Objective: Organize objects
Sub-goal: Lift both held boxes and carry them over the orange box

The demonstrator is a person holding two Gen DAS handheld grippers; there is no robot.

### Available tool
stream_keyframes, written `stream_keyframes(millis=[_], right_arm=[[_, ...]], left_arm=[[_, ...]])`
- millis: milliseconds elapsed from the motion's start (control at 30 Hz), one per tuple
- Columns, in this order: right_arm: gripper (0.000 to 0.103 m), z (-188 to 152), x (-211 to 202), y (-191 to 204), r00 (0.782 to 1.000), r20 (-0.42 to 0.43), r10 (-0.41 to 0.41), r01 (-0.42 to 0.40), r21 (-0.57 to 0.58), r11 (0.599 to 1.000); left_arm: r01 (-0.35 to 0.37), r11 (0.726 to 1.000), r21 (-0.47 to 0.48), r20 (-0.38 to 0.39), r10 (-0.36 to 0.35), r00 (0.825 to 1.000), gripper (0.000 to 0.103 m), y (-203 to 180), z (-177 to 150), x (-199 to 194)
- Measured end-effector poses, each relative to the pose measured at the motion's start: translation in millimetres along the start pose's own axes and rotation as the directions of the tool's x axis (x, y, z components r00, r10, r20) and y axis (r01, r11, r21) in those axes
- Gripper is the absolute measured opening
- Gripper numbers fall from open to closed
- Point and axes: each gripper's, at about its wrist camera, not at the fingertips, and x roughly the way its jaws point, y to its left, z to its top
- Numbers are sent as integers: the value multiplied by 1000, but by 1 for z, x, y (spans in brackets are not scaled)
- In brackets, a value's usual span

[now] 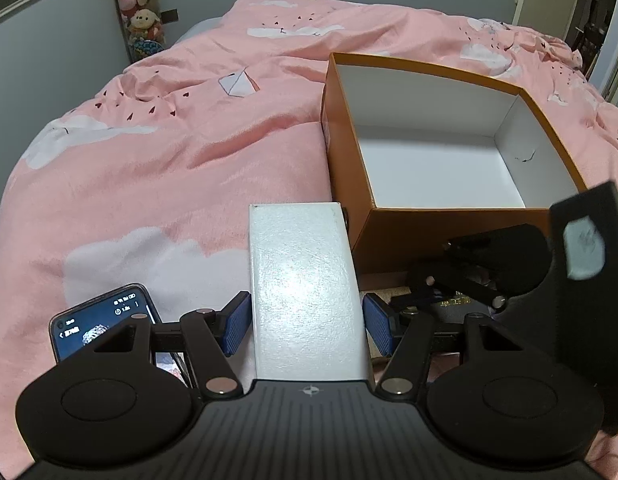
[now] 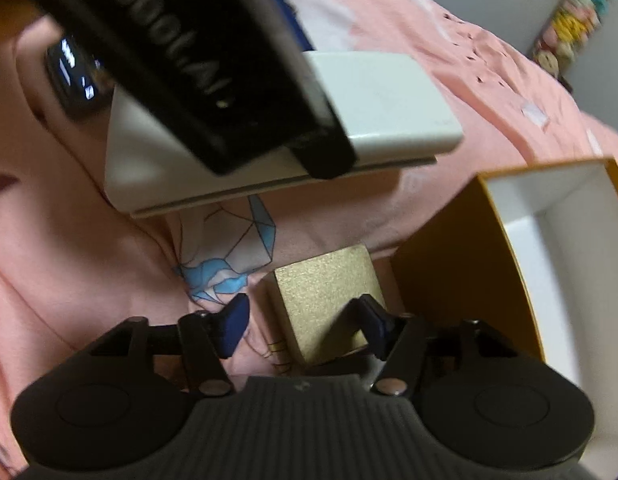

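Not much can be called done yet, judging by how things lie. The orange box (image 1: 409,236) with the white inside is sitting open on the pink duvet (image 1: 169,152), and nothing at all is seen in it, so the sorting is probably at its very start.

The white box (image 1: 307,300) is clamped between the blue pads of the left gripper (image 1: 307,322), both pads pressed flat against its long sides. From the right wrist view it's seen lifted clear of the bedding, with a gap under it, and it's held just beside the orange box's near left corner, not over the opening yet. So the first item is picked up but not dropped in.

The gold box (image 2: 325,304) is lying on the duvet right next to the orange box's outer wall. The right gripper (image 2: 305,322) is placed around it with its jaws apart; the left pad is clearly off it with pink cloth showing between, while on the right side contact can't be told because of blur. It's counted as not gripped.

A phone (image 1: 103,322) with a lit screen is lying on the bed to the left, untouched. Some dark item with gold lettering is glimpsed under the right gripper in the left wrist view, but it can't be made out.

Left to do, as a guess: white box in, gold box grabbed and put in, then maybe the rest.
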Motion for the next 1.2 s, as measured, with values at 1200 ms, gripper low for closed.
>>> stream_keyframes(millis=[1200], right_arm=[[51, -34, -157, -65, 910, 141, -390, 360, 195, 912]], left_arm=[[175, 973, 150, 209, -204, 956, 69, -51, 106, -47]])
